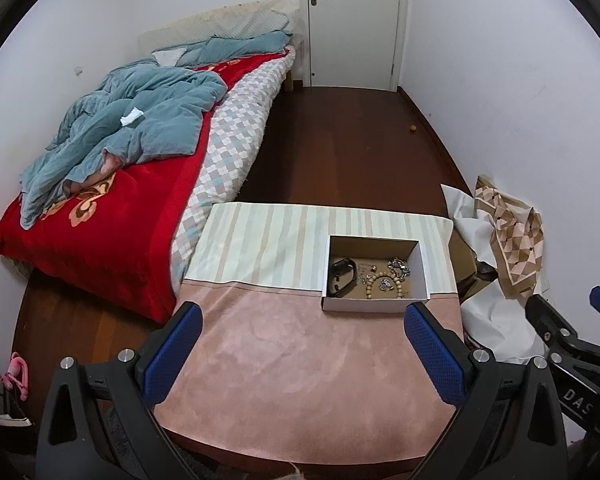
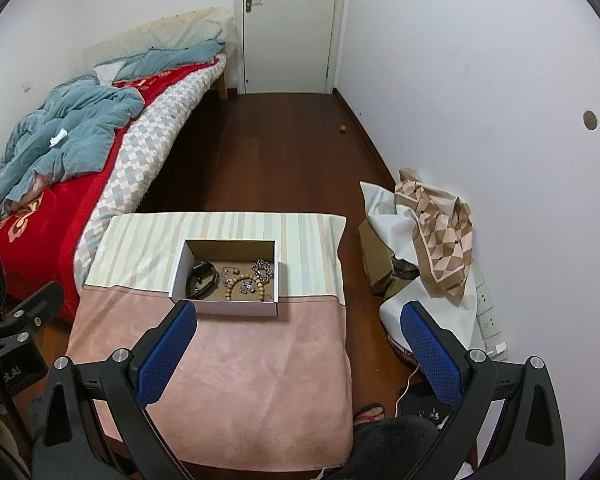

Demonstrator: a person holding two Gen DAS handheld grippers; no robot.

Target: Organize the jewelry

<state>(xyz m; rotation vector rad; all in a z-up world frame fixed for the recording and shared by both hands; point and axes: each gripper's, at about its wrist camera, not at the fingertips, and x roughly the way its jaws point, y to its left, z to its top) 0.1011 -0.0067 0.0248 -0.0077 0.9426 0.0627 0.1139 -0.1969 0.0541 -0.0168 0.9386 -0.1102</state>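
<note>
The left gripper (image 1: 302,332) was held with fingers spread wide apart, gripping nothing. At its one o'clock, the white box (image 1: 374,306) was seen on the striped-and-pink cloth (image 1: 284,344), holding a black band (image 1: 342,276), wooden beads (image 1: 374,282) and a silver chain (image 1: 399,266). The right gripper (image 2: 300,330) was likewise held wide apart and unloaded, the box (image 2: 226,306) at its eleven o'clock.

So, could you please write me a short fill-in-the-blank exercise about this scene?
1. The jewelry lies inside a white ____ on the table.
2. Both the left claw and the right claw are ____.
3. The bead bracelet lies to the ____ of the black band.

Answers: box; open; right
</note>
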